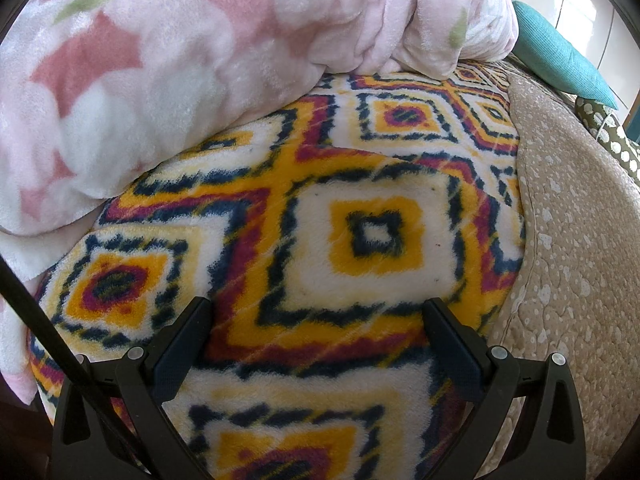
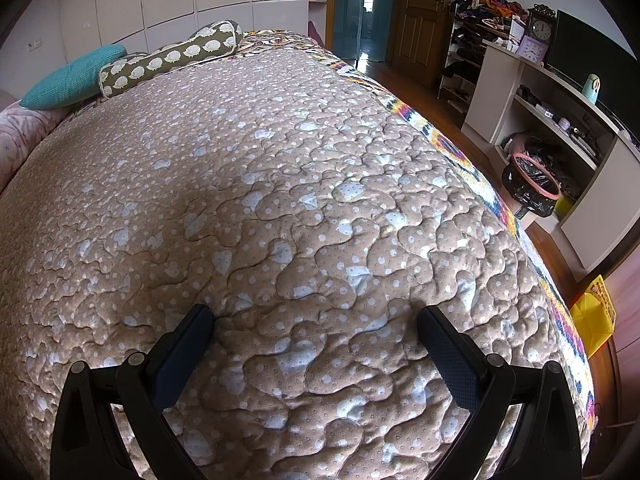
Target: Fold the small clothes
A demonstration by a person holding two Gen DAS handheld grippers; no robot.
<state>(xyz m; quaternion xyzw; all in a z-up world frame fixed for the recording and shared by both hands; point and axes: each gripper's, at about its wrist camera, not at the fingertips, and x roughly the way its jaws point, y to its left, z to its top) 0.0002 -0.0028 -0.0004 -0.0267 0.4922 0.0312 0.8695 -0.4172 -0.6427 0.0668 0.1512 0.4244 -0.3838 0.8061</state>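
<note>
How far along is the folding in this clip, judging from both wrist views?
Nothing looks done: no folded garment shows in either view. Nothing is in hand: the left gripper is open over the patterned fleece blanket, the right gripper open over the beige quilted cover. No small clothes are visible on the bed, so all the folding looks left, either before the start or between items.

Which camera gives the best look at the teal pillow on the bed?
The right wrist view. There the teal pillow lies in full at the far left, beside the patterned bolster. The left wrist view catches only part of it, at the upper right behind the pink blanket.
</note>
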